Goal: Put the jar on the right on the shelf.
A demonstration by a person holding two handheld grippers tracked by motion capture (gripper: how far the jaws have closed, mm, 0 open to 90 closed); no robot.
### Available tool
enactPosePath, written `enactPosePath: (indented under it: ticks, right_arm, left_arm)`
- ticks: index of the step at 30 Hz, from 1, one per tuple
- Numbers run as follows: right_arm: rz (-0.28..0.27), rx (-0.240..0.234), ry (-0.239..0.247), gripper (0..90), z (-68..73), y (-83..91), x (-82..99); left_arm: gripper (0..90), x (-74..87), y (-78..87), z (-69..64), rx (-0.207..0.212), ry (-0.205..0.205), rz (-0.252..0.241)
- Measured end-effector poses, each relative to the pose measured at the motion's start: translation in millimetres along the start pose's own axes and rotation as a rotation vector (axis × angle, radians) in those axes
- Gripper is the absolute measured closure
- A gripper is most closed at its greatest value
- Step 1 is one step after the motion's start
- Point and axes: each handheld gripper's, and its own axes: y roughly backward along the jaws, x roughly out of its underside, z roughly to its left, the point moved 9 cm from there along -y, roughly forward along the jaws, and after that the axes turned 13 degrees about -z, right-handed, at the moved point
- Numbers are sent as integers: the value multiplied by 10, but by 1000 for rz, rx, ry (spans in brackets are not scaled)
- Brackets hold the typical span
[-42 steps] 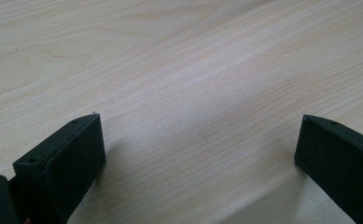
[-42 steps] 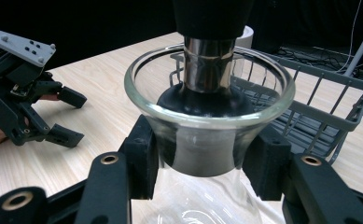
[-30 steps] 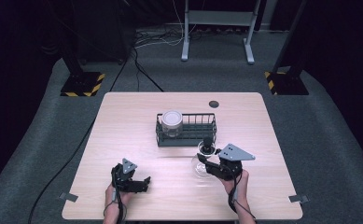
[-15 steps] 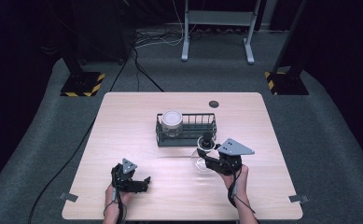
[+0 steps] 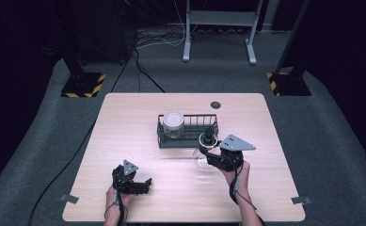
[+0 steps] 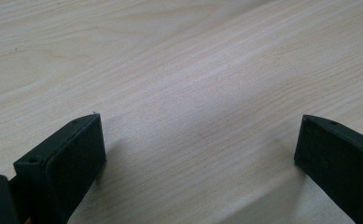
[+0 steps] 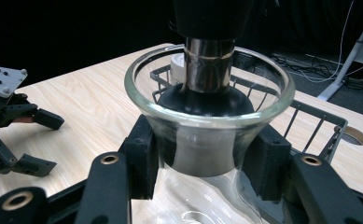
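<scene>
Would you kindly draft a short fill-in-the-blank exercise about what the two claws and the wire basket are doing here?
1. The right claw is shut on the neck of a glass ____.
2. The left claw stands ____ over bare table.
3. The white-lidded jar sits inside the wire ____.
4. A black ____ plugs the mouth of the held vessel.

Missing words: carafe; open; basket; stopper

A light wooden worktop [image 5: 124, 122] stands on grey carpet [image 5: 331, 141]. Near its middle sits a black wire basket [image 5: 194, 136], and a lidded clear jar [image 5: 173, 123] stands in the basket's left end. A round dark cable hole [image 5: 215, 105] lies near the far edge. Beyond the worktop, two yellow-and-black striped stand bases [image 5: 83, 85] rest on the floor at left and right, with a grey metal frame [image 5: 218, 28] and loose cables [image 5: 157, 40] between them.
</scene>
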Motion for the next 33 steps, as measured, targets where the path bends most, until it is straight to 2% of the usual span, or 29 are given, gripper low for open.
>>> enactPosePath:
  ticks: [21,33]
  right_arm:
    - [-9,12,5,510,-144,-127,-175]
    - [-10,17,20,510,-181,-191,-269]
  left_arm:
    - [15,0,0,0,0,0,0]
    - [15,0,0,0,0,0,0]
